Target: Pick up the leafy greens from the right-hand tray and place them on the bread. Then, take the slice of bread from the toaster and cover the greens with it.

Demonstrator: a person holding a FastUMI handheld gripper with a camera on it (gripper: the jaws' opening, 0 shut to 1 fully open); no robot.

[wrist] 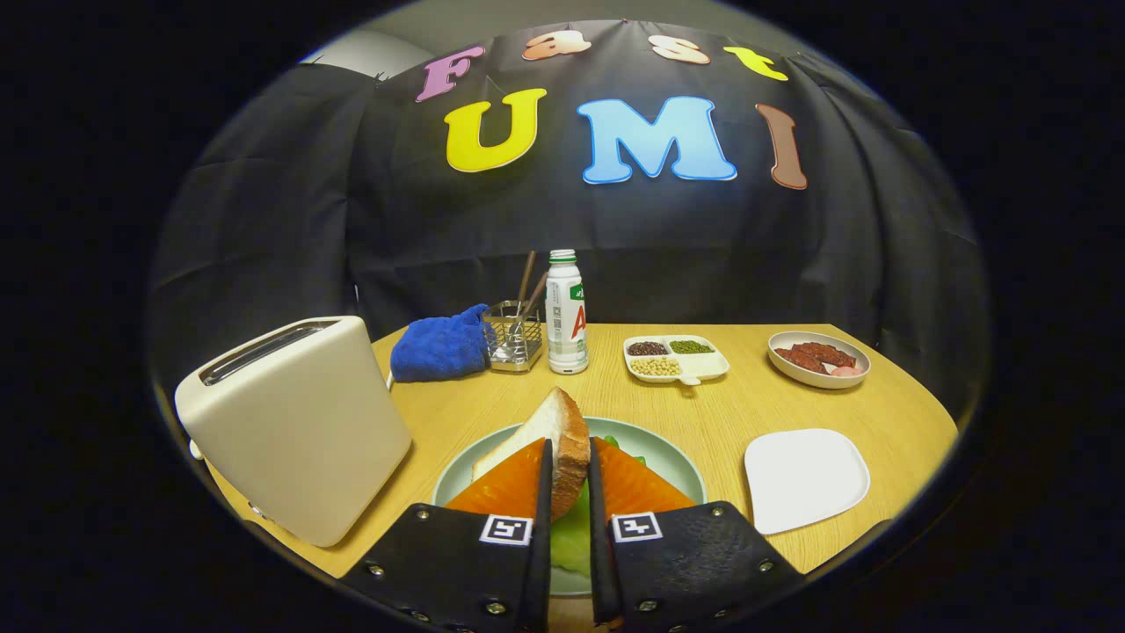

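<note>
My gripper (569,479) is shut on a slice of bread (562,444), which stands on edge between the two fingers, crust to the right. It hangs just over a pale green plate (681,466). Leafy greens (569,541) lie on that plate under the fingers, with a bit of green (635,444) showing beyond them. The bread under the greens is hidden. A cream toaster (294,426) stands on the table to the left of the plate, its slot on top looking empty.
A white square tray (804,479) lies right of the plate, bare. Farther back are a blue cloth (439,345), a wire holder with sticks (512,338), a white bottle (566,312), a divided dish of beans (675,359) and a bowl of meat (817,359).
</note>
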